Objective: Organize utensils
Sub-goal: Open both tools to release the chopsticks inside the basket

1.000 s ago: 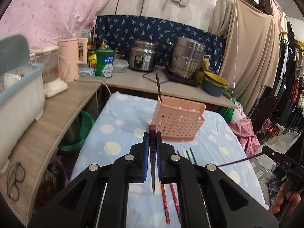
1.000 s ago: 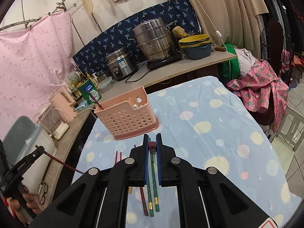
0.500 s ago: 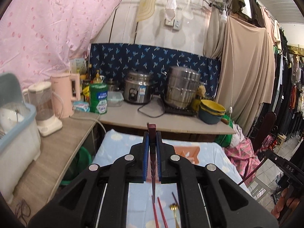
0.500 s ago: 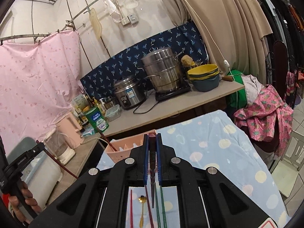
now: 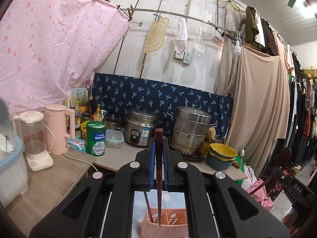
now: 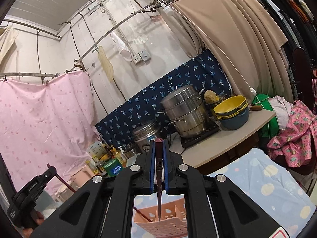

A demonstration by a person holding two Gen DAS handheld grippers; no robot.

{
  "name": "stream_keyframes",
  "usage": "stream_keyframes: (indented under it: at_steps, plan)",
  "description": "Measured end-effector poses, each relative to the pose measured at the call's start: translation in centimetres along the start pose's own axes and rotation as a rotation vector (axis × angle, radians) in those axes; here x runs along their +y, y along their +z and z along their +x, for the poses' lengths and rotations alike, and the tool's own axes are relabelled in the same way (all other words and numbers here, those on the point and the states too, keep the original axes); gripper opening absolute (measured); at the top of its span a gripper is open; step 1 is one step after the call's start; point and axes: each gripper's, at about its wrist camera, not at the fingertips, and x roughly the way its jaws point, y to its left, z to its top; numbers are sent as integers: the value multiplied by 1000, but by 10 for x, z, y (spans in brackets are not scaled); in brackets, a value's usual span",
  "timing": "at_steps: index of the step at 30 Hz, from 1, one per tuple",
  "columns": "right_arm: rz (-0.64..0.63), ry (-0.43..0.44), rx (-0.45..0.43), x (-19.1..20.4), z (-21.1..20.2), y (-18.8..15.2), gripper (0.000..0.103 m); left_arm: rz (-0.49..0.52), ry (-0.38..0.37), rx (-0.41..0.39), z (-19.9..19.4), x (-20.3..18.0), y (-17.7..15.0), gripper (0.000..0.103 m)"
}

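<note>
The left claw [image 5: 158, 148] is clamped on a dark maroon chopstick [image 5: 158, 170] that hangs point-down, its tip at the rim of the pink perforated plastic utensil basket [image 5: 168, 228] at six o'clock. Another dark chopstick [image 5: 148, 206] leans inside that basket; the claw's black arms hide most of it. The right claw [image 6: 158, 154] likewise pinches a second dark maroon chopstick [image 6: 159, 180], its tip over the basket [image 6: 166, 222], where a reddish chopstick [image 6: 141, 214] leans at seven o'clock. The basket stands on a pale blue spotted cloth [image 6: 257, 178], mostly covered. Beyond, a counter [image 5: 116, 156] carries a steel steamer pot [image 5: 189, 130].
</note>
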Motion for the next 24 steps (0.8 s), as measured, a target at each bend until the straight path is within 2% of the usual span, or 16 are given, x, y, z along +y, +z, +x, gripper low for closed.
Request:
stream_keyframes:
  at_steps: [4,9,17,20,21,22,24]
  plan:
    - [-9,-17,36,2,31,-8,7,-11,17,23,28,3,-8,7]
    - [-39,-54,133,-5,67,-32,7,-9,40,106,58,8,-33,7]
    - [-77,-79,247,-17,88,-62,7,-28,55,212,80,24,-65,7]
    - [-72,-91,235,-19,85,-64,15,-30,71,212,78,26,-68,9]
    - [-71,-91,231,-19,82,-63,22,-27,74,215,78,26,-68,14]
    - [-67,-92,223,-19,80,-62,30,-25,79,218,77,26,-69,25]
    - [-62,-98,201,-19,72,-60,39,-29,91,215,72,27,-69,36]
